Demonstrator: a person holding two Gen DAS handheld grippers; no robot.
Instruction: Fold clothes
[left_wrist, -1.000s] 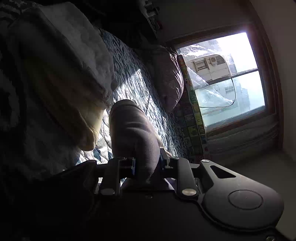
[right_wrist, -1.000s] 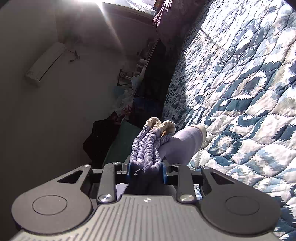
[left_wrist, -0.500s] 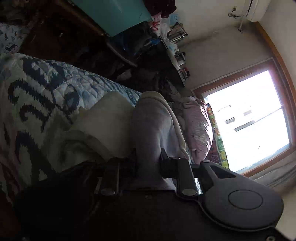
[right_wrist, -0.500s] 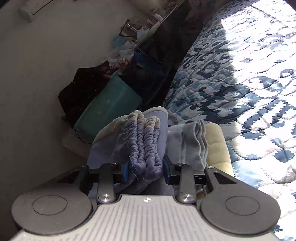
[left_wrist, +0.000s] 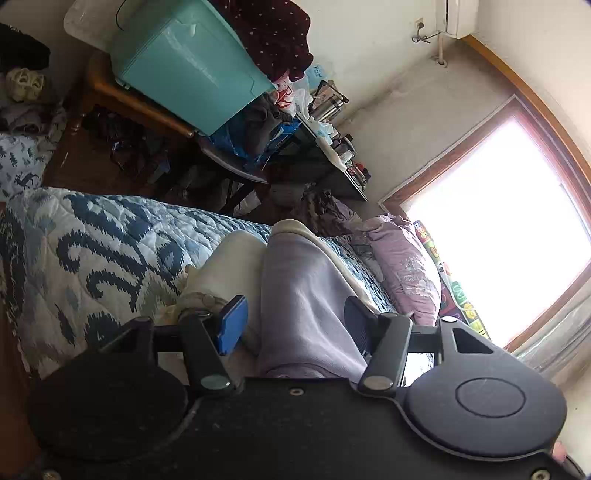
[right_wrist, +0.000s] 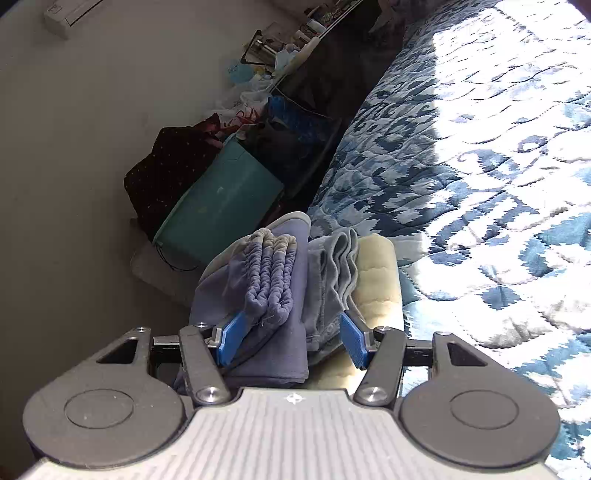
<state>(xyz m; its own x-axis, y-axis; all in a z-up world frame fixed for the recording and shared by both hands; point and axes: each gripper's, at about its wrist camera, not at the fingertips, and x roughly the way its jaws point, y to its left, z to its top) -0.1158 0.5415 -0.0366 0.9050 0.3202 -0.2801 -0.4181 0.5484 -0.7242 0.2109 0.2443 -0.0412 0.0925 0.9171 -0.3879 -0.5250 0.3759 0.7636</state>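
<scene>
Now both tools gape apart. Lavender garment (left_wrist: 303, 295) lies between the left tool (left_wrist: 293, 314) fingers; its gathered waistband (right_wrist: 271, 273) sits between the right tool (right_wrist: 290, 336) fingers, on the bed (right_wrist: 480, 166).

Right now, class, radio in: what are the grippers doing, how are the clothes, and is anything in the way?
Left gripper open, right gripper open. Folded purple garment between both, on the clothes pile on the bed. Nothing in the way.

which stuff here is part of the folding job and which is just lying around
Job: lavender garment, cream garment, grey garment, left gripper, right gripper, both open.
Lying about: teal bin, pillow, quilt.
</scene>
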